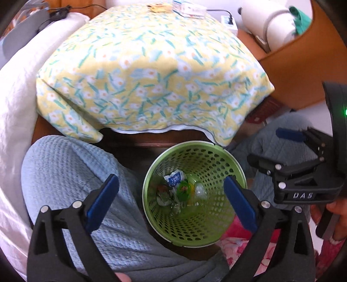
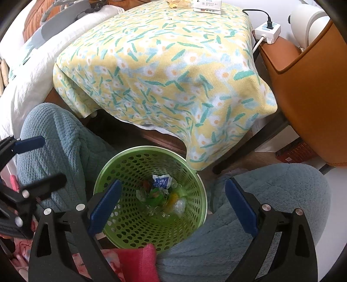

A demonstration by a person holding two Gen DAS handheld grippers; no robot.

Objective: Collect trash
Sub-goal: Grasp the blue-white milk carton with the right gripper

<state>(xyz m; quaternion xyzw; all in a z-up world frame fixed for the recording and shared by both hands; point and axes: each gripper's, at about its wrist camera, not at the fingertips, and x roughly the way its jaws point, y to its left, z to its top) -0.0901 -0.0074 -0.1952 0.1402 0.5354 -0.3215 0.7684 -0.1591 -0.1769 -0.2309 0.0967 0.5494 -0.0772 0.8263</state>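
A green perforated waste basket (image 1: pixel 216 225) stands on the floor between the person's knees, also in the right wrist view (image 2: pixel 130 225). Crumpled wrappers and clear plastic trash (image 1: pixel 180 188) lie at its bottom, with a blue-and-white wrapper (image 2: pixel 161 181) on top. My left gripper (image 1: pixel 171 199) is open and empty above the basket. My right gripper (image 2: pixel 173 204) is open and empty above the basket too; it shows at the right of the left wrist view (image 1: pixel 290 151). A yellow scrap (image 2: pixel 177 3) lies at the table's far edge.
A table with a yellow floral cloth (image 1: pixel 151 76) rises just behind the basket. A white box (image 2: pixel 207 6) sits at its far edge. An orange chair (image 2: pixel 314 97) is at right, white bedding (image 1: pixel 19 97) at left, a power strip (image 2: pixel 267 32) beyond.
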